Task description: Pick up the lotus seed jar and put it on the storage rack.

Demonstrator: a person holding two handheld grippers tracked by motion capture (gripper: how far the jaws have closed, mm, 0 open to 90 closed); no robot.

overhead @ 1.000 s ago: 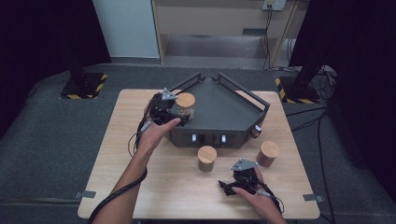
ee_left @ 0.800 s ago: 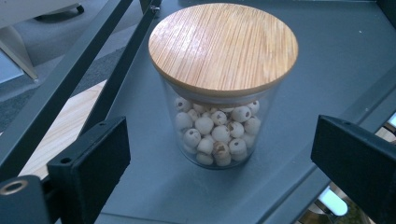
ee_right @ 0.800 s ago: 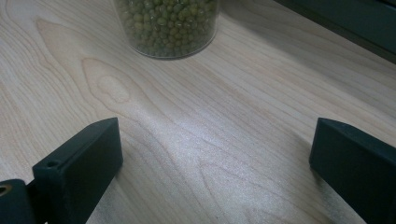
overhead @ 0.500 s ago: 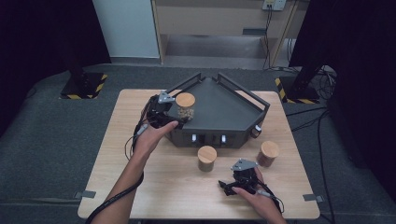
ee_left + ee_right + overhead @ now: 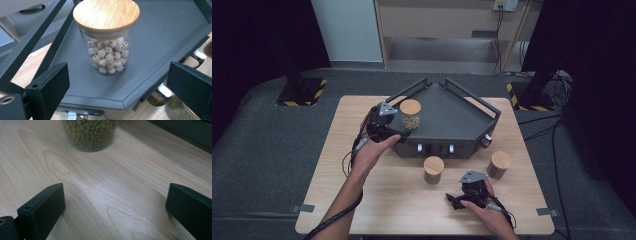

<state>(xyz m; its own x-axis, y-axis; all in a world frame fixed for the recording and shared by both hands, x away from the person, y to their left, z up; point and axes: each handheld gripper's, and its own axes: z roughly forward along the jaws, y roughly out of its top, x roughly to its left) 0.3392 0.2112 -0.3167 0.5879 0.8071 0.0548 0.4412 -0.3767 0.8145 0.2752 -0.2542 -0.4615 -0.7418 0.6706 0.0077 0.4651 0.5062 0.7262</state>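
Left tongs (image 5: 117, 97) are standing wide open, jaws spread on either side of the jar (image 5: 107, 37) but not touching it; the jar is sitting free a little ahead of them. Judging by that gap, the jar is either just set down or about to be taken, can't tell which. It is standing upright on the tray (image 5: 160, 42), near the tray's left front corner. In the high view the left tongs (image 5: 393, 125) are hovering at that same corner, just beside the jar (image 5: 410, 114).

Right tongs (image 5: 112, 202) are also open with nothing between the jaws, idling low over the tabletop (image 5: 105, 195) and aimed toward the green jar (image 5: 90, 133), which is standing apart from them. In the high view the right tongs (image 5: 462, 196) are parked at the near edge, probably waiting their turn.

Jar: clear glass cylinder, flat round wooden lid with straight grain, roughly half full of pale, round, dimpled seeds. Green jar: clear wall, packed with small green beads like mung beans, with a wooden lid in the high view (image 5: 433, 169). A third jar (image 5: 499, 165) with darker contents is standing at right on the tabletop (image 5: 362, 200), also apart.

Tray: dark matte, angular wedge shape, raised rail frame, smooth flat floor, small light tabs along its front. Tabletop: pale wood with wavy grain, slightly glossy.
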